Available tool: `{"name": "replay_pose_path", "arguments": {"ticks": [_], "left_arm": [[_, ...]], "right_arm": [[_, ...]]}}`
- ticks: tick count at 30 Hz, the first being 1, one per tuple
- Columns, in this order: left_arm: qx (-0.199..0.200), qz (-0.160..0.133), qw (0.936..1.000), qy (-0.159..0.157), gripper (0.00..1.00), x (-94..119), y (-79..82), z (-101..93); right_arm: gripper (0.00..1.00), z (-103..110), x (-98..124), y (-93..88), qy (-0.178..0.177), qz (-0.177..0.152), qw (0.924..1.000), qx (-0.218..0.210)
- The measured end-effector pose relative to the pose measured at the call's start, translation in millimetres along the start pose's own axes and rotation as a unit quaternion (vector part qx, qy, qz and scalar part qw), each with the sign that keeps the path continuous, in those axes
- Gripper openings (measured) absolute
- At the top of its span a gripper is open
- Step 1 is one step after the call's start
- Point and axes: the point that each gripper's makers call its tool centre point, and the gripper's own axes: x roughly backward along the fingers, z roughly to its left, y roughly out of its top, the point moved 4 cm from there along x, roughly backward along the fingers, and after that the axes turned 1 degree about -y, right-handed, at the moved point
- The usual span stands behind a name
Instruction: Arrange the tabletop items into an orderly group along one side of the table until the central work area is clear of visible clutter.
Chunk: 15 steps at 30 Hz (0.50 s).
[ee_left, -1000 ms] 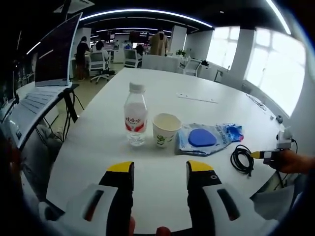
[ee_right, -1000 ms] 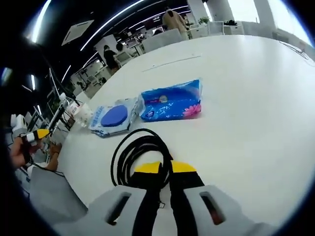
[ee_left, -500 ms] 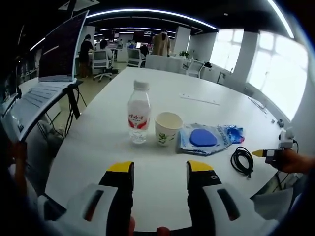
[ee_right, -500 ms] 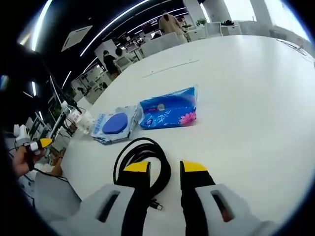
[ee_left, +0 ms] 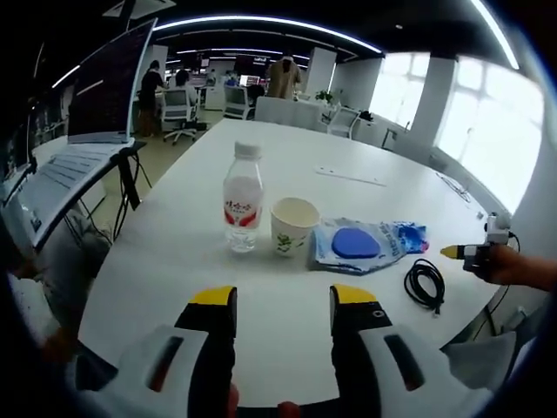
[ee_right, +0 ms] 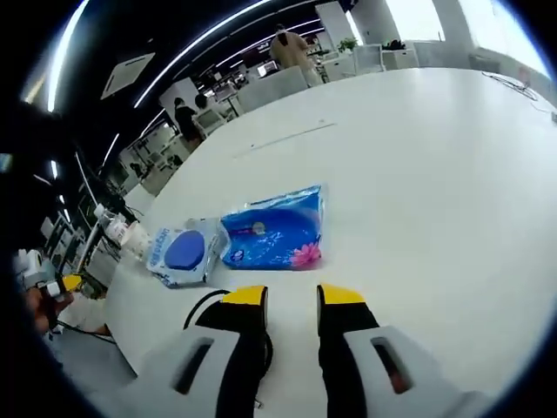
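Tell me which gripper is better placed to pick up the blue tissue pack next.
Probably the right gripper. Its jaws are open and the blue tissue pack lies just ahead of them. The left gripper, also open, faces the water bottle and paper cup.

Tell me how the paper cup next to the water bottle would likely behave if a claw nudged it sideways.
The paper cup looks empty from its pale interior, so it is probably very light and would slide or tip easily. Its thin wall may dent under a firm squeeze. It stands close beside the water bottle, so a push that way could knock it.
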Motion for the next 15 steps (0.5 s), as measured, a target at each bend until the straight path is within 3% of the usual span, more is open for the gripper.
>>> {"name": "replay_pose_path", "arguments": {"ticks": [6,15], "left_arm": [[0.005,-0.001,1.0,0.003,0.42,4.4,-2.7,1.7],[0.009,0.0,0.9999,0.008,0.42,9.4,-4.3,4.8]], "right_arm": [[0.2,-7.2,-10.9,20.0,-0.004,-0.005,0.9999,-0.015],[0.19,-1.2,-15.2,38.3,-0.005,-0.011,0.9994,-0.032]]}}
